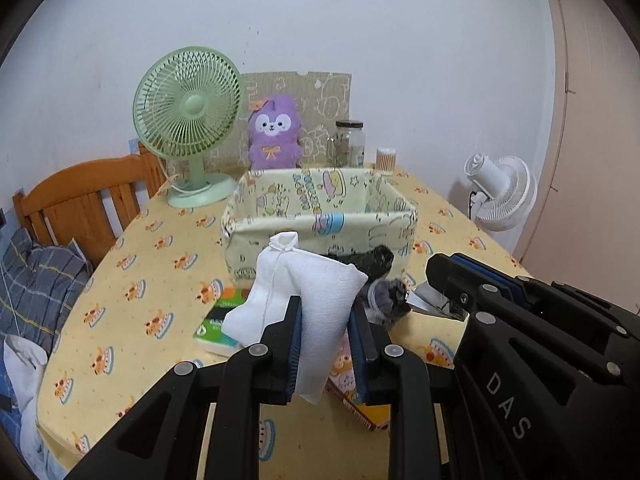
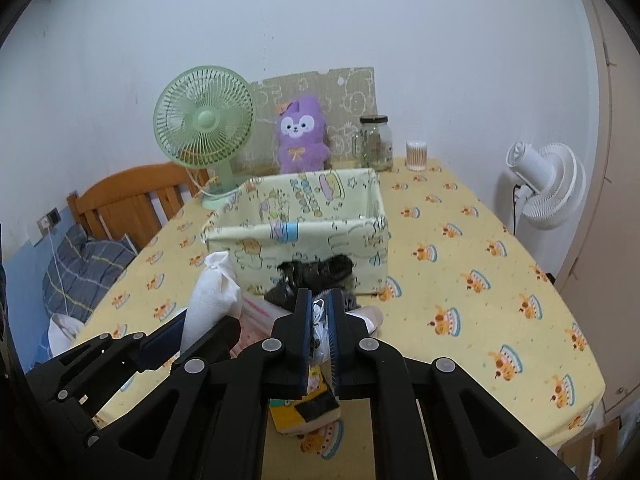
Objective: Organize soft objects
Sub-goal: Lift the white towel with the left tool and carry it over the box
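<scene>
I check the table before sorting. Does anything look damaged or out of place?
Yes. The fabric bin seems torn: a ragged hole in its front wall shows something dark poking through. The left gripper grips a white pouch.

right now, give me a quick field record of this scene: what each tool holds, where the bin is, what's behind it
left tool: shut on white pouch
right tool: shut on a thin white and dark item, kind unclear
fabric bin: open, on the table, just beyond both tools
behind bin: green fan, purple plush, glass jar
under tools: small packets on the tablecloth
</scene>
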{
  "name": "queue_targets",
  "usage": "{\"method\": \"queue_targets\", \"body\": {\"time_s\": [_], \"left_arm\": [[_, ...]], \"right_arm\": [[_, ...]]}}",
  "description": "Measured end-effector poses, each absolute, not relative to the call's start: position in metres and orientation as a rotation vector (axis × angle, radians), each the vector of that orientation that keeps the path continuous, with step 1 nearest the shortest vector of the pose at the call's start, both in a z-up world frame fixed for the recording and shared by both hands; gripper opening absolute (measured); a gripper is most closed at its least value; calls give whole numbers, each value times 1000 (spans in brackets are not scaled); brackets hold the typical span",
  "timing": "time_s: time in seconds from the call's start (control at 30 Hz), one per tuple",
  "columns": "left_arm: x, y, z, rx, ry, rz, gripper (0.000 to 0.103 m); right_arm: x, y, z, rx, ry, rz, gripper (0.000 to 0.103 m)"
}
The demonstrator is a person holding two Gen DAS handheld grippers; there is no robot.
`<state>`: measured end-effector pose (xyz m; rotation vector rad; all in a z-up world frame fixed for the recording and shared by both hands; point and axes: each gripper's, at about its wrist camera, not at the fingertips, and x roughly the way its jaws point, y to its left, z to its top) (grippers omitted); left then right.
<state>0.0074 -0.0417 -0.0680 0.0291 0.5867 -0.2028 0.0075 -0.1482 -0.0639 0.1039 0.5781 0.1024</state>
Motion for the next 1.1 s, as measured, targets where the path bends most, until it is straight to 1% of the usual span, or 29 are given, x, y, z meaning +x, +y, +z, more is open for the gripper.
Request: {"method": "queue_targets", "body": {"time_s": [0.63, 1.1], "left_arm": [[20, -42, -18, 24, 512, -218, 21], [37, -43, -4, 19, 489, -209, 21]], "right_arm": [[16, -150, -11, 91, 494, 98, 11], [33, -153, 3, 87, 479, 100, 10]]}}
